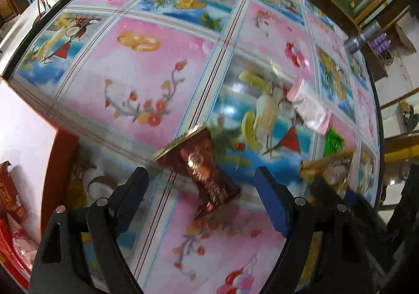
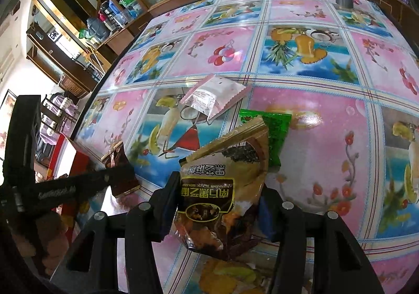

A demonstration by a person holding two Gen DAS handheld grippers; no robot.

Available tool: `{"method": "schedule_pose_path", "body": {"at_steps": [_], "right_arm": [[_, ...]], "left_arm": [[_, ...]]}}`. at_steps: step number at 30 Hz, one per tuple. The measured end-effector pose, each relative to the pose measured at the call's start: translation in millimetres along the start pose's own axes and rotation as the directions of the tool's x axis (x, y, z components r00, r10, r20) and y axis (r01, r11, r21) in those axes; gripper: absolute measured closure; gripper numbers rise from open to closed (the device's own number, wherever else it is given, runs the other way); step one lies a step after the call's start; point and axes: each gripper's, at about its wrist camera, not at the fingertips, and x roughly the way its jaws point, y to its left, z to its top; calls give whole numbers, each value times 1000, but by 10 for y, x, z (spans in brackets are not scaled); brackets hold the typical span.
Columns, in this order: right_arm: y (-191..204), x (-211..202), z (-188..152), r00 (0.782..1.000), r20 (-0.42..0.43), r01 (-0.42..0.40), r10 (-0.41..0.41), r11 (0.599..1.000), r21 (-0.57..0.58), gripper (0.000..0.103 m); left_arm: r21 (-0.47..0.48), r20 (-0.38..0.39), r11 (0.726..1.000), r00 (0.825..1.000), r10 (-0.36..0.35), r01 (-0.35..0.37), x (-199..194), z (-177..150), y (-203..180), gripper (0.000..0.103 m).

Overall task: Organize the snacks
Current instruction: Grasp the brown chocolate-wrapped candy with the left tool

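- Snacks lie on your patterned table [image 2: 327,116]: pink packet [image 2: 213,96], green packet [image 2: 276,131].
- Your left gripper [image 1: 201,189] jaws stand apart over the brown packet [image 1: 207,176].
- Your right gripper [image 2: 217,205] clamps the sesame packet [image 2: 222,189].

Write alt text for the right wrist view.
The right claw grips a gold-and-brown sesame snack packet above a fruit-patterned tablecloth. Behind it lie a green packet and a pink-and-white packet; at left, the left claw hovers by a dark brown packet.
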Motion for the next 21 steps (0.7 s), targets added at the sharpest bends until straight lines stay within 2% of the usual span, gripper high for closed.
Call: {"method": "schedule_pose_path", "body": {"at_steps": [2, 5, 7, 9, 10, 14, 21], "right_arm": [[-5, 2, 1, 1000, 0, -1, 1, 1000, 1, 48], [-1, 5, -4, 1000, -2, 0, 0, 1000, 1, 48], [9, 7, -11, 1000, -4, -4, 3, 1000, -1, 48], [6, 11, -12, 1000, -5, -7, 7, 1000, 0, 48], [4, 12, -9, 1000, -5, -8, 9, 1000, 1, 48], [-1, 9, -14, 1000, -4, -13, 13, 1000, -1, 48], [36, 15, -52, 1000, 4, -17, 17, 999, -37, 50]], "left_arm": [[19, 21, 1000, 1000, 0, -1, 8, -4, -58, 27], [87, 51, 996, 998, 25, -30, 24, -43, -199, 44], [112, 69, 993, 997, 18, -26, 20, -75, -266, 63], [140, 73, 990, 997, 2, -12, 16, -88, -302, 77], [158, 77, 987, 997, 1, -13, 10, -102, -313, 81], [196, 94, 981, 995, -16, -3, 5, -118, -330, 83], [206, 108, 979, 994, -31, 8, -39, -184, -258, 85]]}}
